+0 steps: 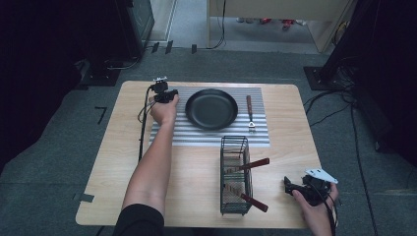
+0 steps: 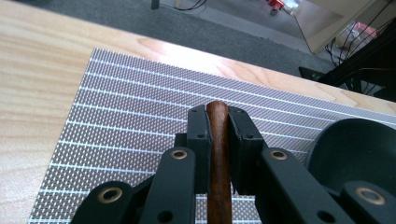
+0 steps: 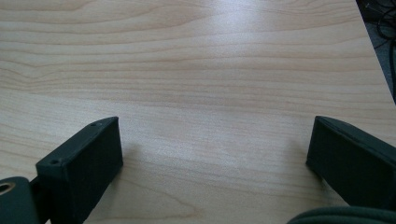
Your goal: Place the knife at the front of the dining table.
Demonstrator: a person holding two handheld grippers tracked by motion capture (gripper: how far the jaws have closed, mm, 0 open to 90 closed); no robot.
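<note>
**Q:** Grippers first, nearest one: what is seen of it?

**A:** At the table's near right corner the right gripper is held in a hand. Its jaws are spread wide apart, and bare wood is seen between them in the right gripper view; nothing is grasped.

**Q:** What is found a little farther in?

**A:** A black wire basket is stood on the wood, left of that gripper. Two wooden-handled utensils are held in it: one handle is pointed out over the right rim, the other is stuck out toward the near right. Their working ends cannot be made out.

**Q:** And beyond the basket?

**A:** A grey striped placemat is laid across the far half of the table. A black frying pan is set on it, and a fork with a wooden handle is laid on the mat just right of the pan.

**Q:** The other gripper?

**A:** The left gripper is held at the mat's far left corner, beside the pan. Its jaws are clamped on a dark brown wooden handle, which is seen between them in the left gripper view, above the mat, with the pan's rim at the right.
</note>
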